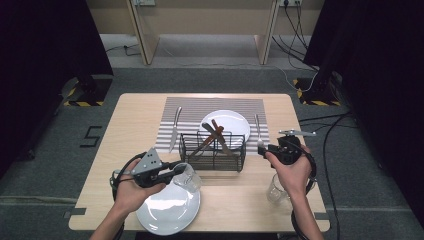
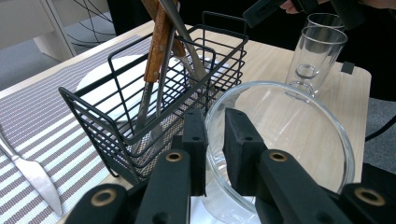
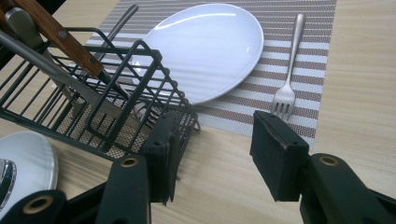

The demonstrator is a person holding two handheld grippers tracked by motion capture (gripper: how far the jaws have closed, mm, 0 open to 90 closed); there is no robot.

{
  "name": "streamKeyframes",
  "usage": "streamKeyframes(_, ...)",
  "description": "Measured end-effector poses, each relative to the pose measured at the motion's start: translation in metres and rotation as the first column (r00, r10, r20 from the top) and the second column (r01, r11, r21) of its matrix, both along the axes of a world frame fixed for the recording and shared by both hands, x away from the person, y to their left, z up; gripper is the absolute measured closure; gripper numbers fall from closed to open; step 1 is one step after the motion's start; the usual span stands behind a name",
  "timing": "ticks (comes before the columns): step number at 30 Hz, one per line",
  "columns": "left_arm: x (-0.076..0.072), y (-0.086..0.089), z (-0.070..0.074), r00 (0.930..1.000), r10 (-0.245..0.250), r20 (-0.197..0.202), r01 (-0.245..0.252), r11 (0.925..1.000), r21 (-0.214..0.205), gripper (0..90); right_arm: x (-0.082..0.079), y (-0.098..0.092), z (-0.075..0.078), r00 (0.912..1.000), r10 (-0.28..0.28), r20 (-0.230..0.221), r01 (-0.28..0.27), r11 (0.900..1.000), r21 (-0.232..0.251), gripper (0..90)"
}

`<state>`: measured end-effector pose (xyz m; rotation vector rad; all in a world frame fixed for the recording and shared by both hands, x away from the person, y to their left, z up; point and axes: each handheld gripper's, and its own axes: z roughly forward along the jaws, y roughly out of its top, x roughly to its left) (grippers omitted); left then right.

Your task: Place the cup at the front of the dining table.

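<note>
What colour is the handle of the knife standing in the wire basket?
Brown wood with rivets, knife handle in the black wire basket; clearest in the right gripper view.

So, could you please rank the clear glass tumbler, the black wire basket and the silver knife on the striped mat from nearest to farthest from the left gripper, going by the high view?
1. Clear glass tumbler: gripped at its rim by the left gripper.
2. Black wire basket: just beyond, toward the table's middle.
3. Silver knife: farthest, on the mat's left edge.
</note>
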<state>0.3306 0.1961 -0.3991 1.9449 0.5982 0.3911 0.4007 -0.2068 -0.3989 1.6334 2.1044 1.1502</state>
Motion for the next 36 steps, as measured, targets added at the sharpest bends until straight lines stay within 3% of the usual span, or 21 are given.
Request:
streamKeyframes(12,0.000,0.004,0.001,0.9999,0.010,0.004,-0.010,0.9999,-0.012,79.1,0.000,0.000,0.001,1.0000,0.000,0.003,0.000,1.0000,0.003,52.2)
streamKeyframes(36,-0.002,0.013,0.004,0.9996,0.026,0.012,-0.026,0.9996,0.005,79.1,0.000,0.000,0.003,0.9999,0.002,0.011,-0.002,1.0000,0.002,52.7)
